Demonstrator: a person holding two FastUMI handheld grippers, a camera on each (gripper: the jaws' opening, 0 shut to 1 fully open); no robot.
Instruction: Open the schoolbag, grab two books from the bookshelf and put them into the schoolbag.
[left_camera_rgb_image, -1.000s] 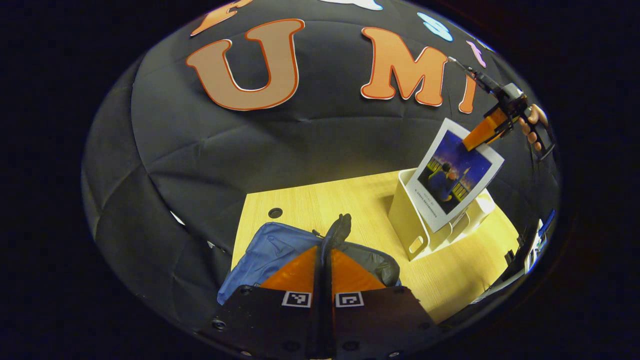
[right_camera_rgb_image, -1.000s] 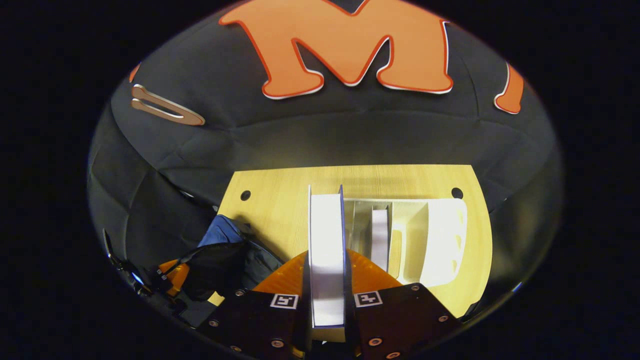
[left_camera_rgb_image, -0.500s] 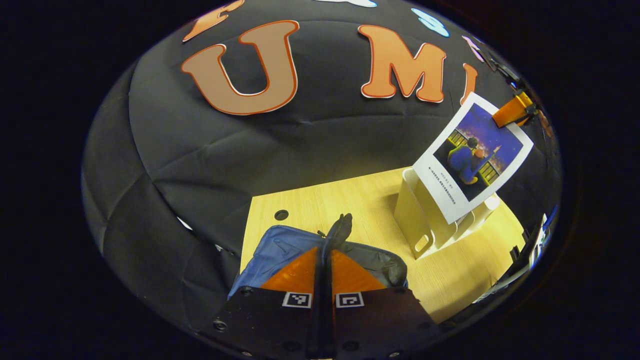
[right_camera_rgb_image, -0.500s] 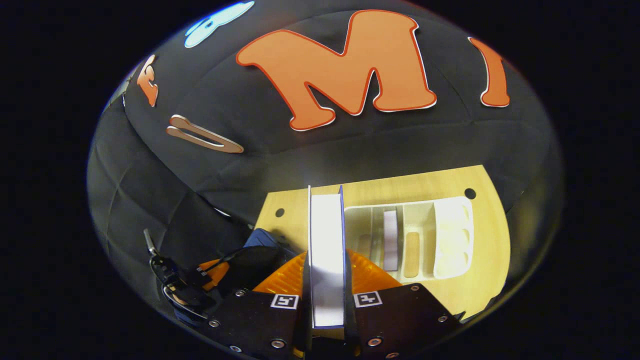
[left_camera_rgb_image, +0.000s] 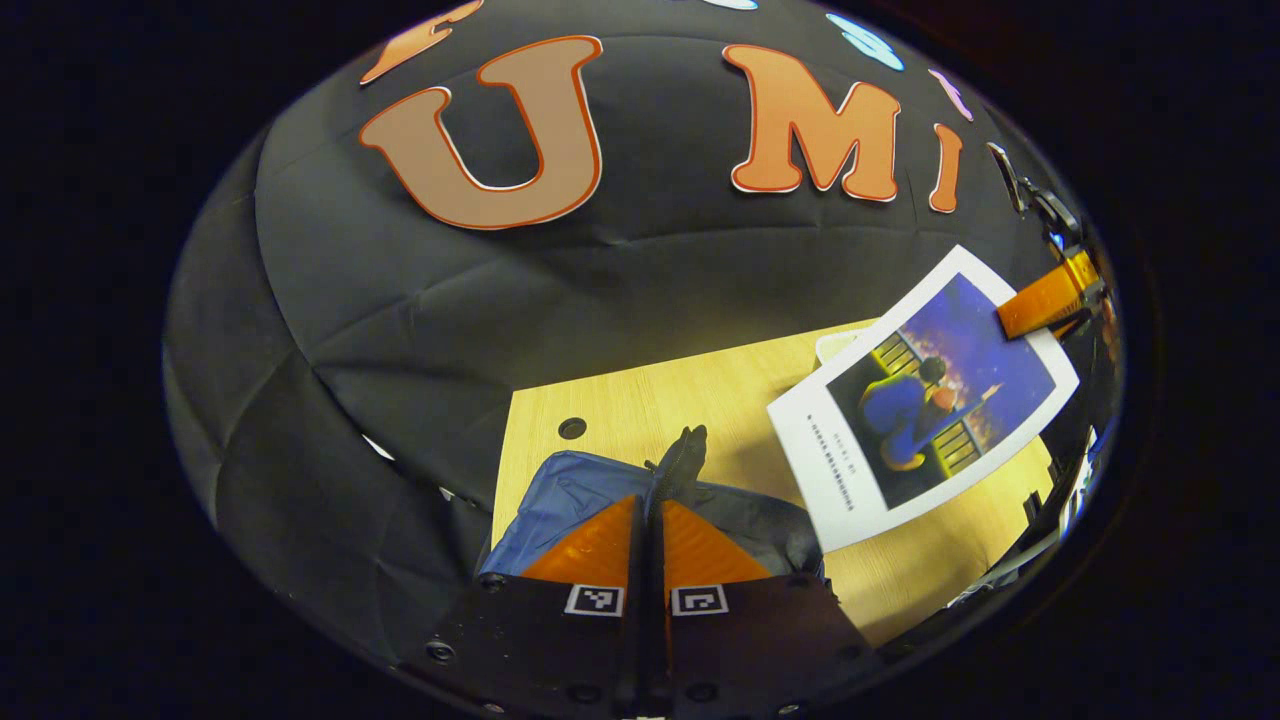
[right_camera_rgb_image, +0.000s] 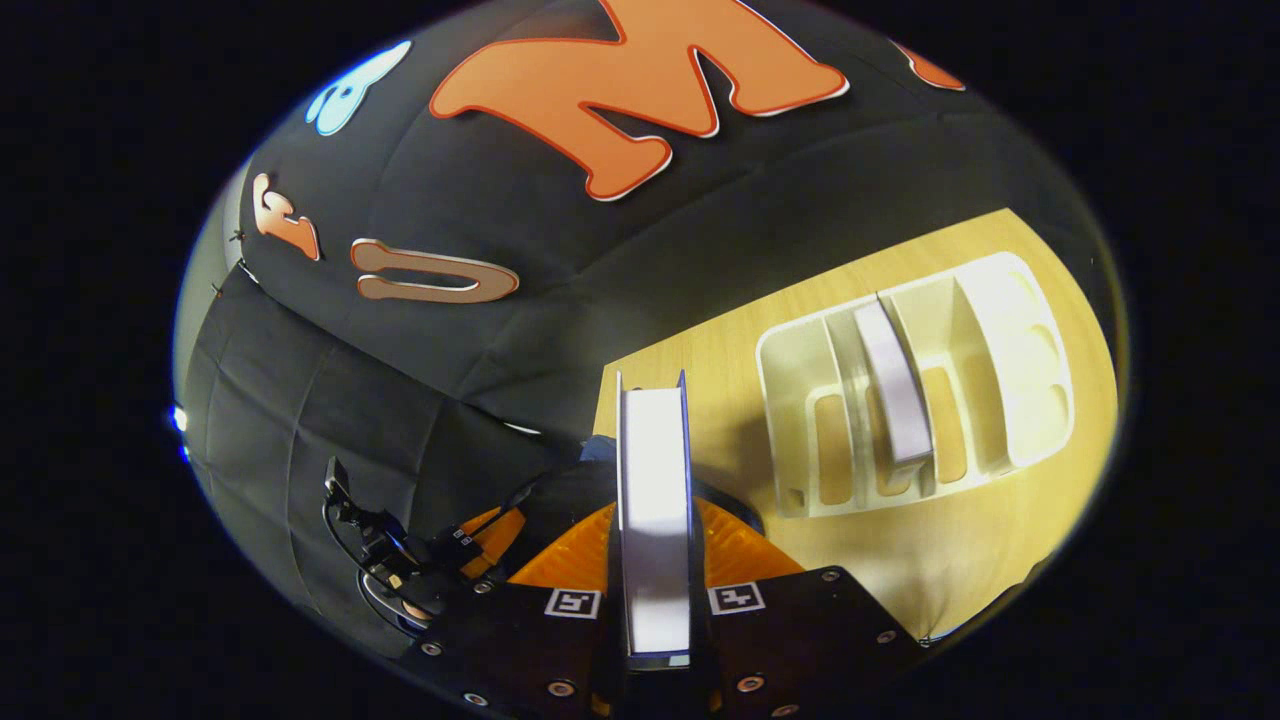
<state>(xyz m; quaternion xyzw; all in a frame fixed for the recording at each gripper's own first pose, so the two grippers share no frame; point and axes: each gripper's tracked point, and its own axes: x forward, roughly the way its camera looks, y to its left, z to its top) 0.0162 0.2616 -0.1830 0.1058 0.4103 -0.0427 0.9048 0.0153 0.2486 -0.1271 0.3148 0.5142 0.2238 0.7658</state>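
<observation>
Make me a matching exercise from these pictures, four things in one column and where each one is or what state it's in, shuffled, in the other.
Things
1. book with the picture cover
2. book in the white bookshelf
3. schoolbag's zipper pull
4. white bookshelf

Places or states
A. standing in a middle slot between dividers
B. pinched between the left gripper's fingers
C. resting on the wooden table
D. held in the air by the right gripper

Pairs: 1-D, 2-A, 3-B, 4-C
</observation>
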